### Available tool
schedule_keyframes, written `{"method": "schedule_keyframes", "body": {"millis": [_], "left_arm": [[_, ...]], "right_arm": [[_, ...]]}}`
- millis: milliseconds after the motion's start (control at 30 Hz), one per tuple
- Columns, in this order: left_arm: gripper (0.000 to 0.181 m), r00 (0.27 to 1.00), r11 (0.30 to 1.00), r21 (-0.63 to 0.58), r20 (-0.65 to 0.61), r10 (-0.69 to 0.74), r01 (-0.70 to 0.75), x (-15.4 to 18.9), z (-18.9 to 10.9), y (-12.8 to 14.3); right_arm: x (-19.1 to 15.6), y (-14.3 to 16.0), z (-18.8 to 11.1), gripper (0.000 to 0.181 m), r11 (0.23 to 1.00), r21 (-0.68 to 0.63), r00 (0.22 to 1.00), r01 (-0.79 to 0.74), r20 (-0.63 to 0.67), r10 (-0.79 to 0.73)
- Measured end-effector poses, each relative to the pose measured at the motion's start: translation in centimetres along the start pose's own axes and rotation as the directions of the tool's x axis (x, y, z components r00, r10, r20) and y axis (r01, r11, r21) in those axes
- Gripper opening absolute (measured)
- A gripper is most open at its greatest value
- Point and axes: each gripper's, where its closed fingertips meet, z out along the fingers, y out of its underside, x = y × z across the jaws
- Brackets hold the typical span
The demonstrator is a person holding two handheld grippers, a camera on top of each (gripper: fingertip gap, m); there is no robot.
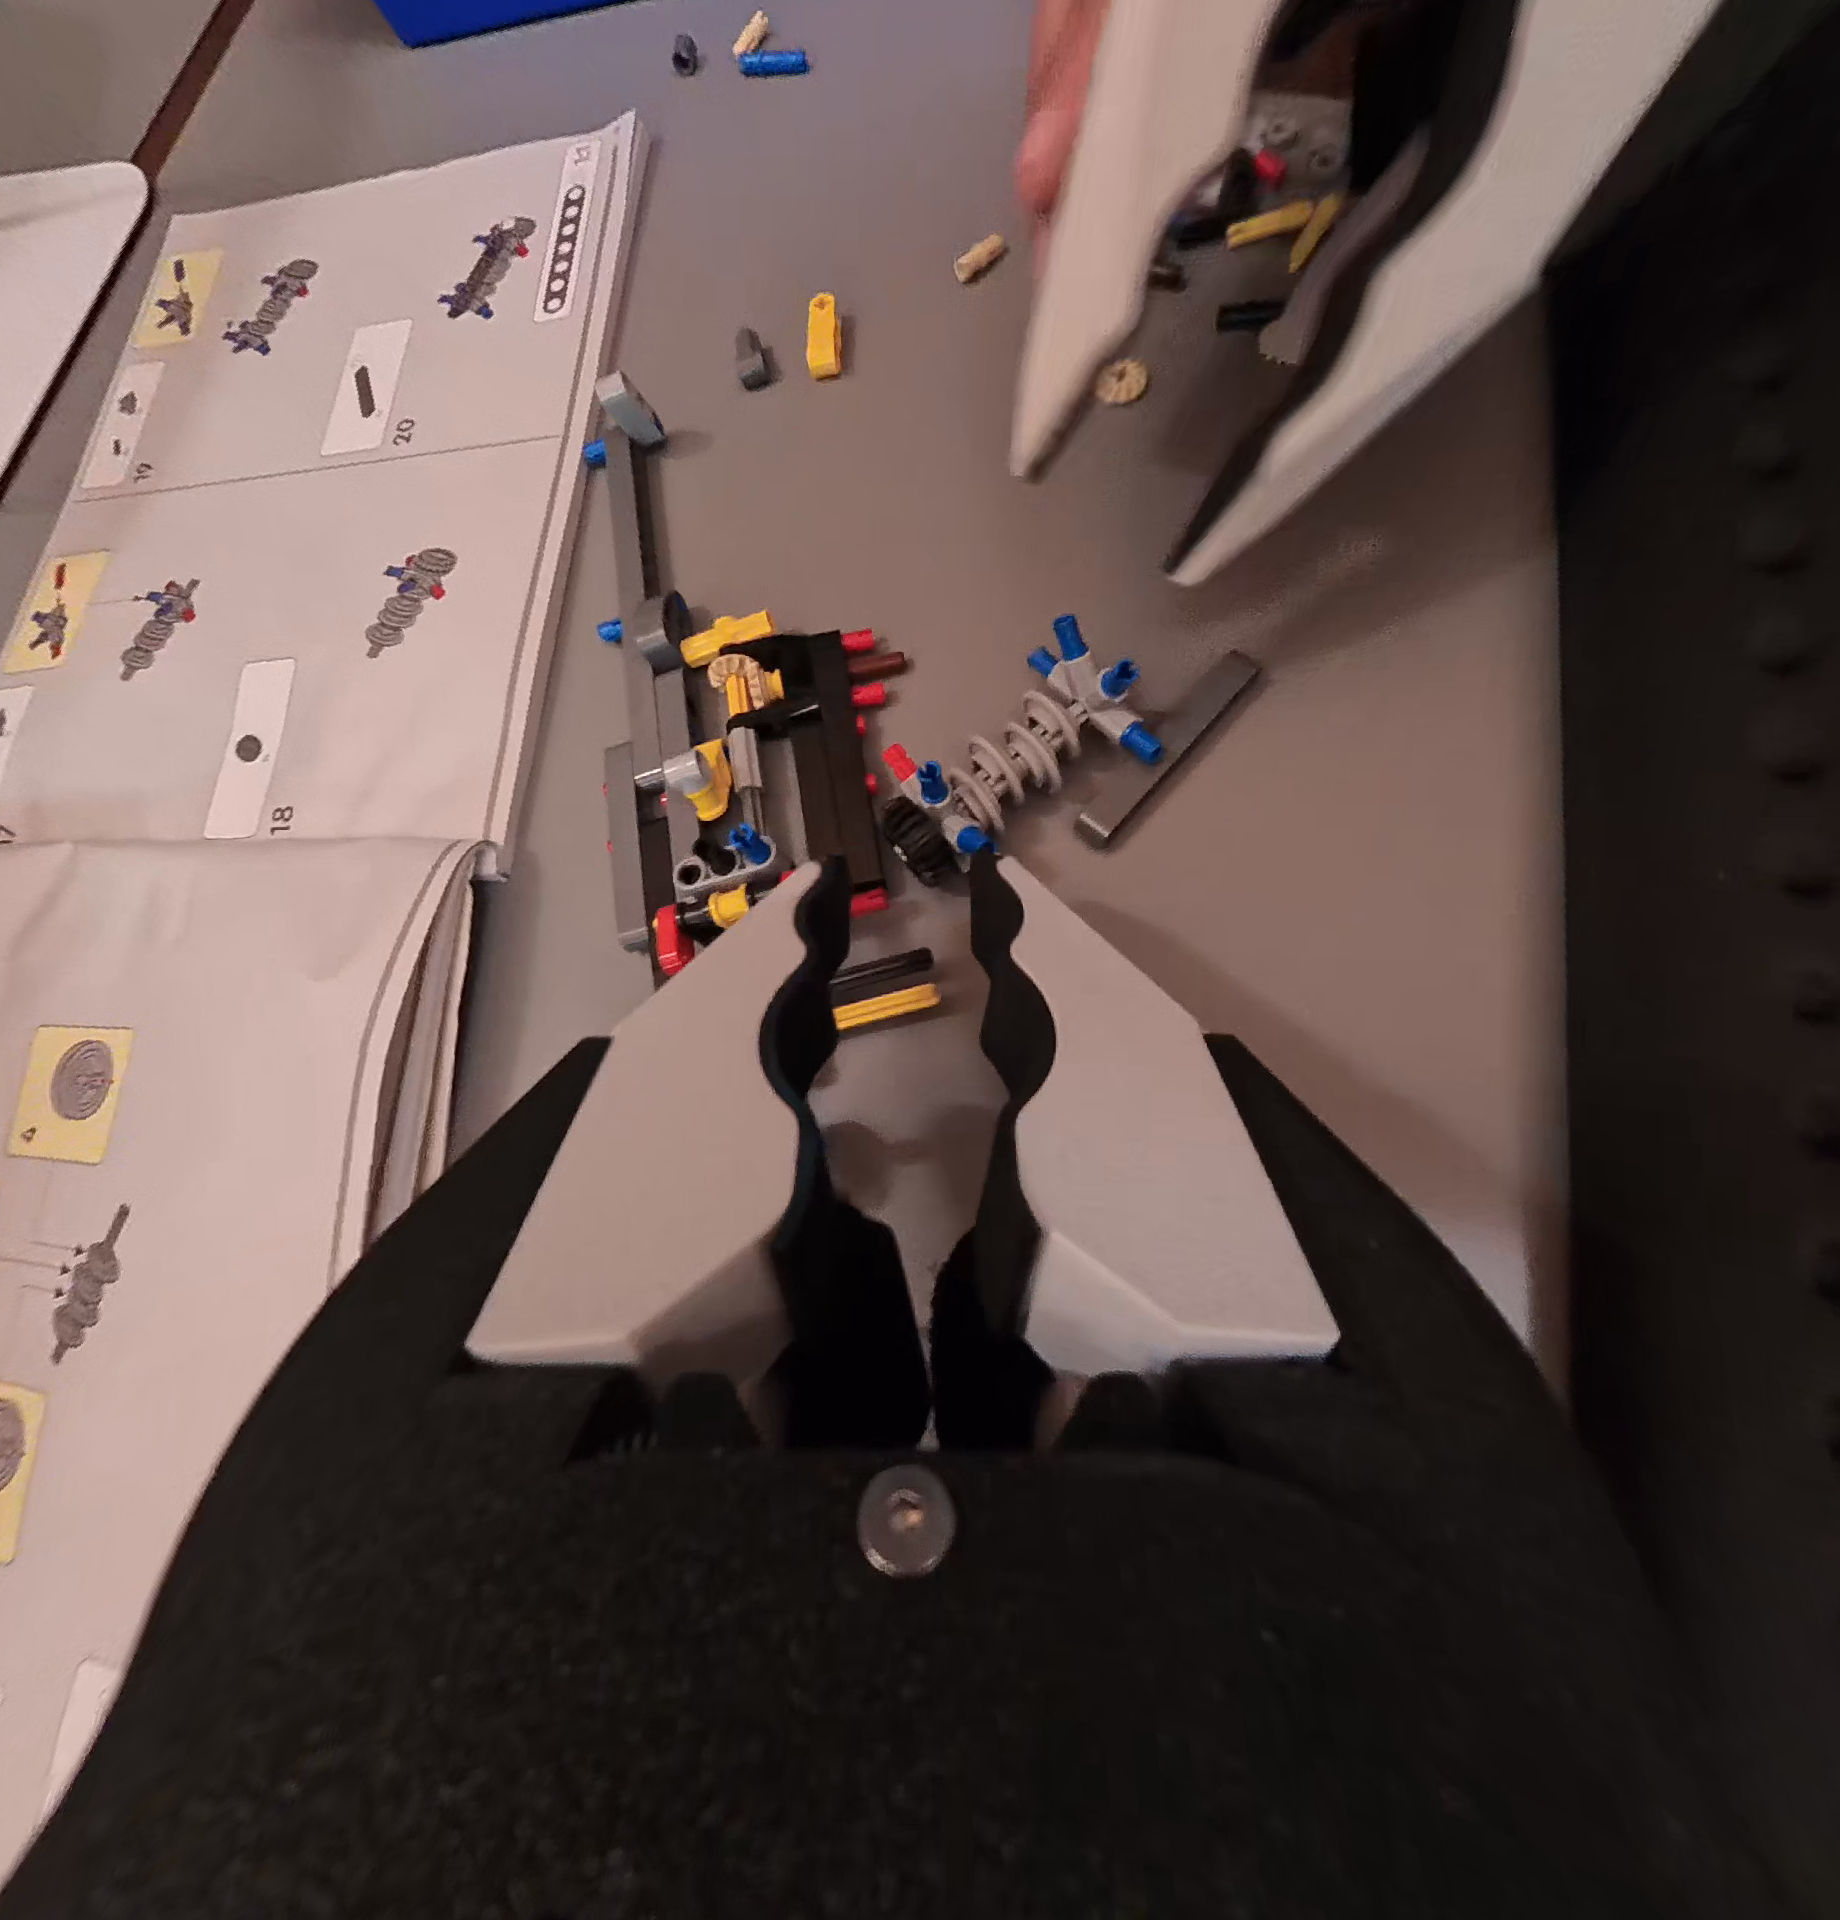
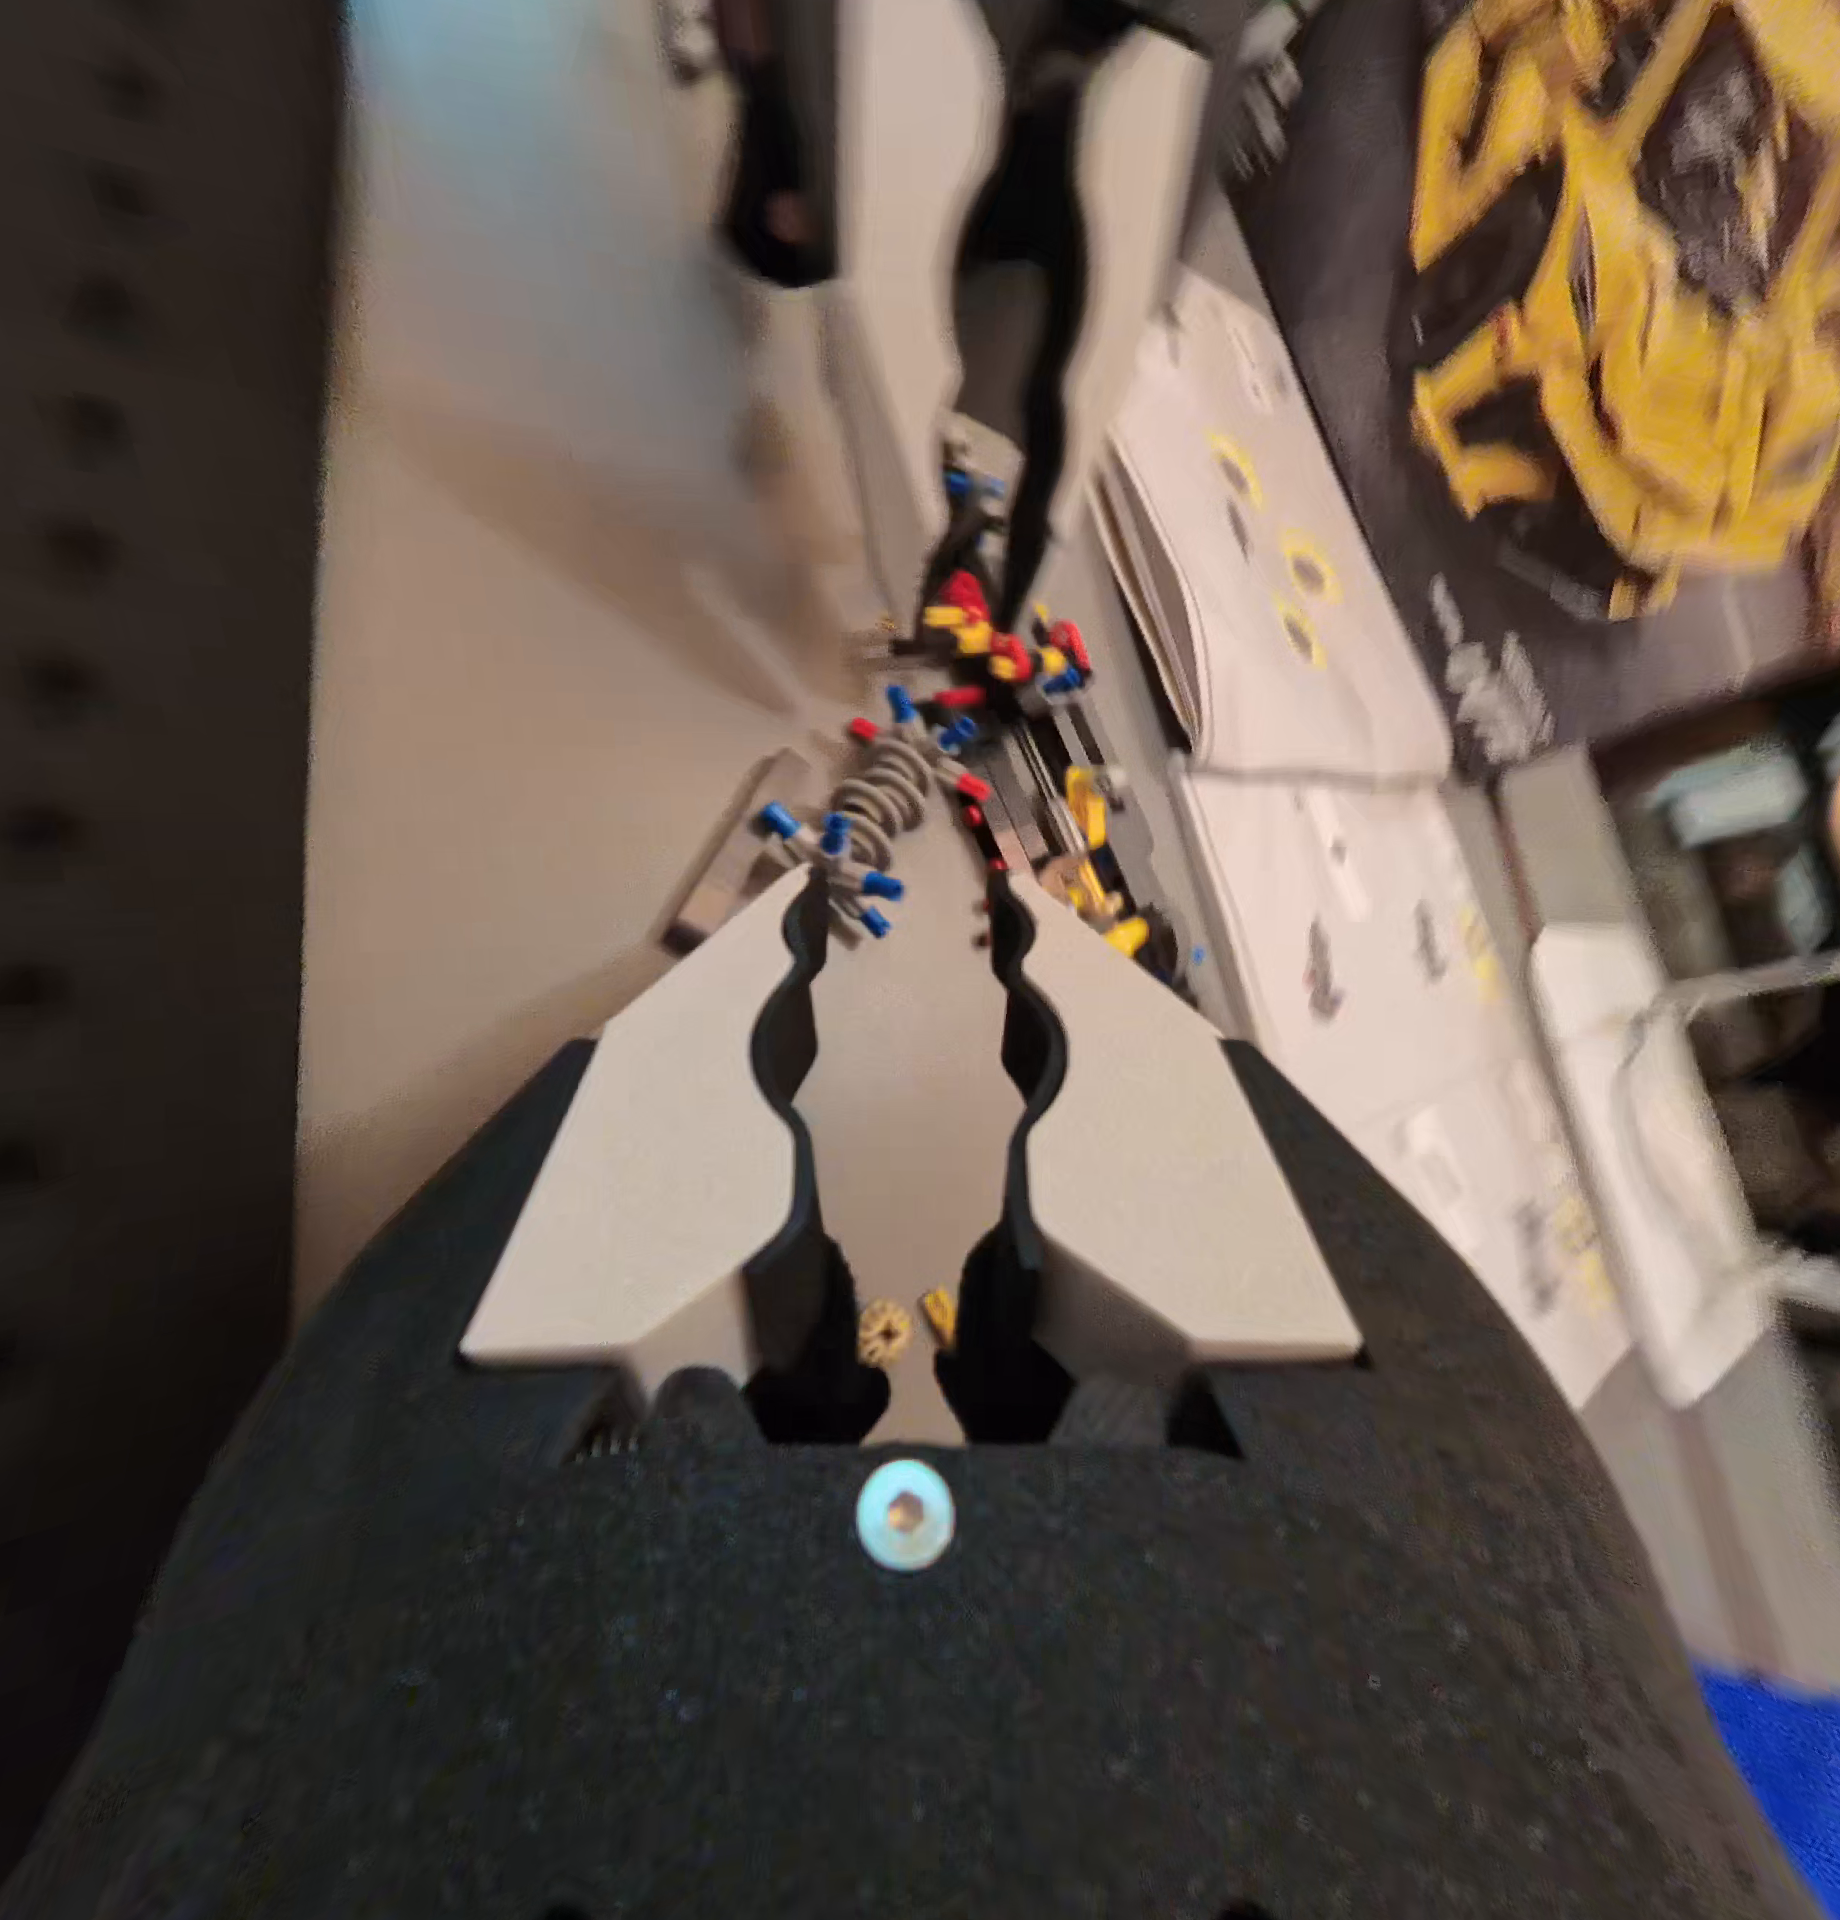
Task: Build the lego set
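Left wrist view: left claw (image 1: 900,868) hangs low over the bench (image 1: 1363,831), jaws parted, nothing held. Its tips sit just at the near end of the chassis (image 1: 760,769), a grey-black frame with yellow, red and blue pins. Beside it, right, lies the shaft (image 1: 1020,758): grey discs on an axle, blue pins, black gear at the near end. A grey beam (image 1: 1170,748) lies past it. Manual (image 1: 324,520) lies open left of the chassis. Loose black and yellow axles lie between the claw's fingers.

Right claw (image 2: 905,894) also agape and empty, blurred, aimed at the shaft's far end.

Judgement: shaft sub-build looks finished; step in hand is likely mating it to the chassis. Next calls for the left claw to steady the chassis and the right to pinch the shaft by its axle, not the pins.
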Motion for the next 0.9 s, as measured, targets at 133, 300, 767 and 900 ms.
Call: {"method": "schedule_keyframes", "body": {"millis": [133,300,767,900], "left_arm": [[0.019,1.000,1.000,0.003,-0.002,0.004,-0.004,0.7,0.6,0.0],[0.020,1.000,1.000,-0.017,0.009,0.006,-0.006,0.9,1.6,0.2],[0.016,0.998,0.999,0.012,-0.053,-0.037,0.038,4.2,0.8,-0.6],[0.019,0.999,0.999,0.021,0.007,-0.045,0.044,3.5,0.1,-0.8]], "right_arm": [[0.0,1.9,0.4,0.044,0.889,-0.115,0.893,-0.443,0.024,0.449],[-0.4,0.6,1.5,0.036,0.829,-0.102,0.832,-0.550,0.015,0.554],[-2.8,1.3,1.6,0.024,0.917,-0.230,0.924,-0.325,0.131,0.360],[-2.5,1.7,1.6,0.024,0.902,-0.227,0.893,-0.367,0.185,0.410]]}}
